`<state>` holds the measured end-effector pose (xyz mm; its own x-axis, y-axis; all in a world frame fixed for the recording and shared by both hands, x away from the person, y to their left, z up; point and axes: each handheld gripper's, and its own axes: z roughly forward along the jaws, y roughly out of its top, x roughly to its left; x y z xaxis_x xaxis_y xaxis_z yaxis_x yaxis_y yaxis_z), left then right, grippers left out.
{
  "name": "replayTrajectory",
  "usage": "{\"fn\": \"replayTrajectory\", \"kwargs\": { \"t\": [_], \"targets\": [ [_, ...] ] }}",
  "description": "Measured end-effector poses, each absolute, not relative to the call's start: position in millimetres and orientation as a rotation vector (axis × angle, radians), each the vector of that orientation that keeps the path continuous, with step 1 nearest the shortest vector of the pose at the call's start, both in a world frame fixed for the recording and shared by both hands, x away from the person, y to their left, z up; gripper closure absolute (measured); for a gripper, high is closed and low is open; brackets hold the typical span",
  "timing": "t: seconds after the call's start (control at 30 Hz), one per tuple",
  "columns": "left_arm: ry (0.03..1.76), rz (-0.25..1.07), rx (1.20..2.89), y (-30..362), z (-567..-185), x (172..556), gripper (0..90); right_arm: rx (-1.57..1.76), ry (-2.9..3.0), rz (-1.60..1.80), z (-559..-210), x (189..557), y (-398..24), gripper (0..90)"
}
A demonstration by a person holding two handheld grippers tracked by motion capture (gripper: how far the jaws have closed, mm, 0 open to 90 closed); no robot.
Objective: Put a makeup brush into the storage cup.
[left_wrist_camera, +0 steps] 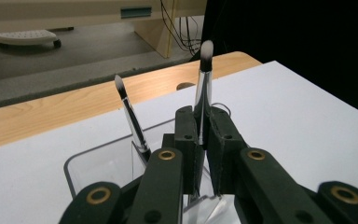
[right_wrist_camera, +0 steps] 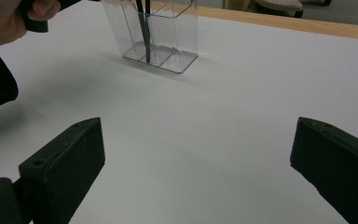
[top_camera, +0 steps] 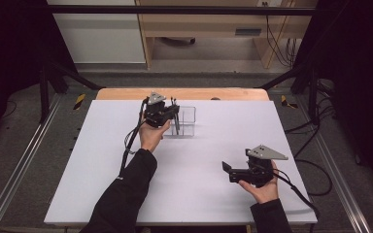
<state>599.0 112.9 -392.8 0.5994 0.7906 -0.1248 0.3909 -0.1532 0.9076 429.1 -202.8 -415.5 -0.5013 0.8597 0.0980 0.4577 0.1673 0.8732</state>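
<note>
While the makeup brush (left_wrist_camera: pixel 203 88) is standing upright between the pads of your left gripper (left_wrist_camera: pixel 201 135), pinched at its silver ferrule, it is hanging just over the clear organiser (left_wrist_camera: pixel 98 163); a second brush (left_wrist_camera: pixel 131 119) is already leaning in a compartment there; be lowering the handle straight down into a free cell, keeping it vertical; your right gripper (top_camera: pixel 229 171) is waiting well apart over the white table (top_camera: pixel 209 194), jaws spread and holding nothing.
</note>
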Motion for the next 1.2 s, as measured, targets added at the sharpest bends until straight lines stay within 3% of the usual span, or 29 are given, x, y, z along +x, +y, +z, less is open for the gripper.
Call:
{"fn": "replayTrajectory", "kwargs": {
  "t": [0.3,0.5,0.77,1.2],
  "targets": [
    [0.947,0.468,1.774,119.5,-388.9,589.6,75.0,1.238,2.022,1.293,-413.9,428.5,-204.0,3.2],
    [0.914,0.479,1.778,127.0,-385.9,577.7,63.6,1.234,2.014,1.303,-412.2,427.9,-205.5,3.1],
    [0.902,0.515,1.748,140.9,-377.9,562.1,41.4,1.223,2.005,1.317,-410.2,427.2,-206.7,3.0],
    [0.830,0.503,1.755,159.5,-369.4,519.8,25.7,1.220,1.989,1.337,-406.9,426.1,-209.5,2.7]
  ]
}}
